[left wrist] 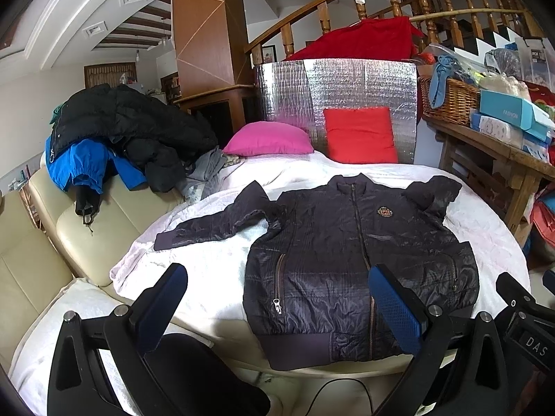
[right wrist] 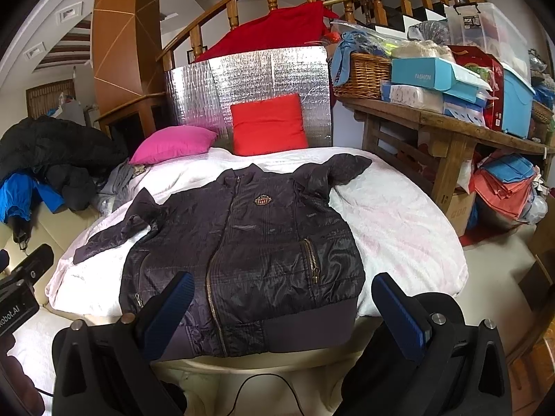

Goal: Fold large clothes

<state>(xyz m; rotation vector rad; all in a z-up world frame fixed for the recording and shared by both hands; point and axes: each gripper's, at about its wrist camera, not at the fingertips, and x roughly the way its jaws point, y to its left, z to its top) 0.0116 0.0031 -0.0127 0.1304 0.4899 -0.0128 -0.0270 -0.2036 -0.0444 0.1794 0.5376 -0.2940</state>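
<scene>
A dark navy zip jacket (left wrist: 350, 253) (right wrist: 249, 253) lies flat, front up, on a white blanket (left wrist: 208, 277) (right wrist: 399, 228). Its left sleeve stretches out toward the sofa; the right sleeve is bunched near the shoulder. A small crest badge sits on the chest. My left gripper (left wrist: 277, 305) hovers open in front of the jacket's hem, nothing between its blue pads. My right gripper (right wrist: 281, 312) is also open, held just before the hem. Each gripper's body shows at the edge of the other's view.
A pile of black and blue coats (left wrist: 114, 138) sits on the cream sofa (left wrist: 41, 260) at left. Pink (left wrist: 270, 138) and red (left wrist: 360, 135) cushions lean at the back against a silver foil panel (right wrist: 249, 79). A cluttered wooden table (right wrist: 451, 128) stands at right.
</scene>
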